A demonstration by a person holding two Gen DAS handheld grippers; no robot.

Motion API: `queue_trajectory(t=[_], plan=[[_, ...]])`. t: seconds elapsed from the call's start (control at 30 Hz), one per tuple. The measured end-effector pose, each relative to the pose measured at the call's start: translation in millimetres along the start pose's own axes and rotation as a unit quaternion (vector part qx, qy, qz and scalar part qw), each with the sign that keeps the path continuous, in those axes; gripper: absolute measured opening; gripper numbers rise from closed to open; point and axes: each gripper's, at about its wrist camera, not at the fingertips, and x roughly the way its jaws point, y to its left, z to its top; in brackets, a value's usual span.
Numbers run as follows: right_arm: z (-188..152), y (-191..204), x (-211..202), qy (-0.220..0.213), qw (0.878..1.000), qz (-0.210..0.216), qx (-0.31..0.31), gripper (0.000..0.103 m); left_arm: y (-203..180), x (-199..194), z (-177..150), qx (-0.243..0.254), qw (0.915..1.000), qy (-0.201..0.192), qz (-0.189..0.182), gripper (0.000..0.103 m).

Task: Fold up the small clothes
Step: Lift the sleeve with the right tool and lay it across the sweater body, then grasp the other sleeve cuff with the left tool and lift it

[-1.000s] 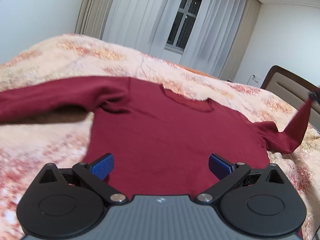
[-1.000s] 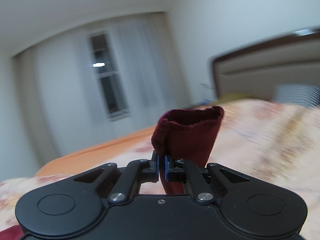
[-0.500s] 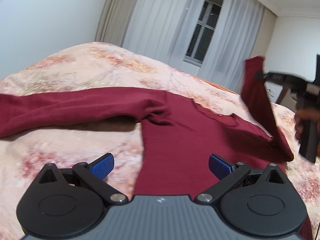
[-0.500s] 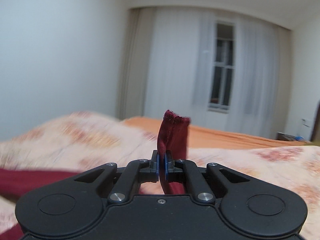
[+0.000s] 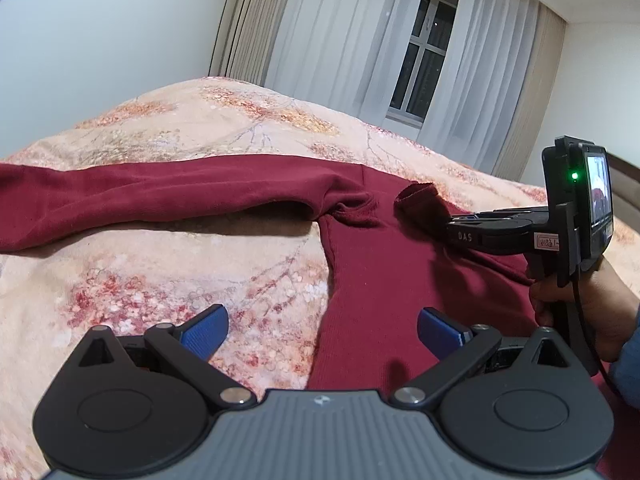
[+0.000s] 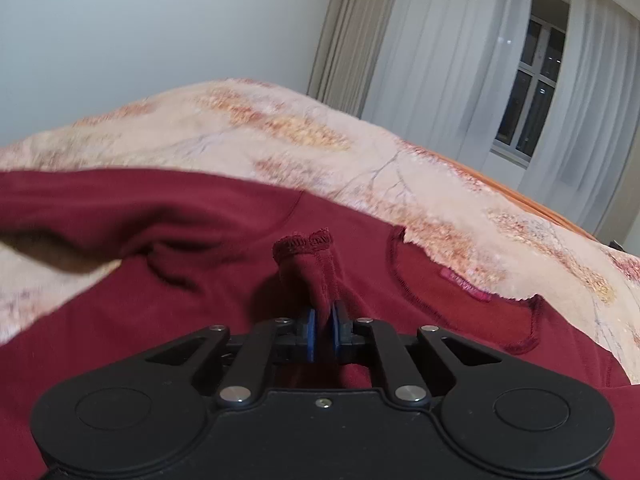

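Item: maroon sweater (image 5: 384, 264), long-sleeved, laid flat on the bed (image 5: 168, 280), neckline (image 6: 460, 280) toward the window (image 5: 424, 76).

Right sleeve: you hold its cuff (image 6: 304, 244) in the right tool (image 6: 322, 330), blue pads clamped tight on the cloth, carried in over the sweater's chest, just short of the neckline.

Left sleeve (image 5: 140, 200): stretched out flat, away from the sweater's body, unfolded.

Left tool (image 5: 320, 334): jaws wide apart, empty, hovering over the sweater's lower left edge.

Step in hand, by my reading: first sleeve fold, cuff above the body but not laid down.

Next move calls for: lowering the cuff flat onto the sweater's chest, releasing, then the left tool taking the left sleeve across likewise.

Not made out: the sweater's hem, hidden under both tool bodies; the left sleeve's cuff, cut off at the frame edge; whether the folded sleeve lies smooth behind the right tool. The right wrist view is slightly blurred.
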Motion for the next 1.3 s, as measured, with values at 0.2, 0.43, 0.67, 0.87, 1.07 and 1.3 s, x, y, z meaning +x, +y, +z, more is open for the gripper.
queue_trajectory(t=[0.2,0.43,0.67,0.87,1.07,1.3], plan=[[-8.0,10.4,-3.1,0.004,0.999,0.022,-0.031,0.047,-1.9,2.3,-3.6,0.009,0.9999,0.000,0.006,0.103],[-15.0,-9.2,-29.5,-0.012,0.997,0.071,0.003,0.094,-1.4,5.1,-9.9,0.018,0.9998,0.002,0.007,0.103],[-41.6,-85.2,-73.3,-0.041,0.998,-0.039,0.037,0.102,-7.9,7.5,-15.4,0.039,0.9990,-0.001,0.021,0.103],[-80.9,-169.1,-89.5,-0.033,0.974,-0.160,0.154,0.102,-10.6,8.9,-17.0,0.050,0.9983,-0.002,0.028,0.103],[-123.4,-200.1,-86.0,-0.003,0.957,-0.164,0.241,0.102,-13.1,11.0,-17.6,0.059,0.9976,0.001,0.035,0.103],[-137.7,-192.3,-76.0,-0.008,0.954,-0.179,0.241,0.102,-13.5,12.1,-17.1,0.061,0.9974,0.002,0.037,0.103]])
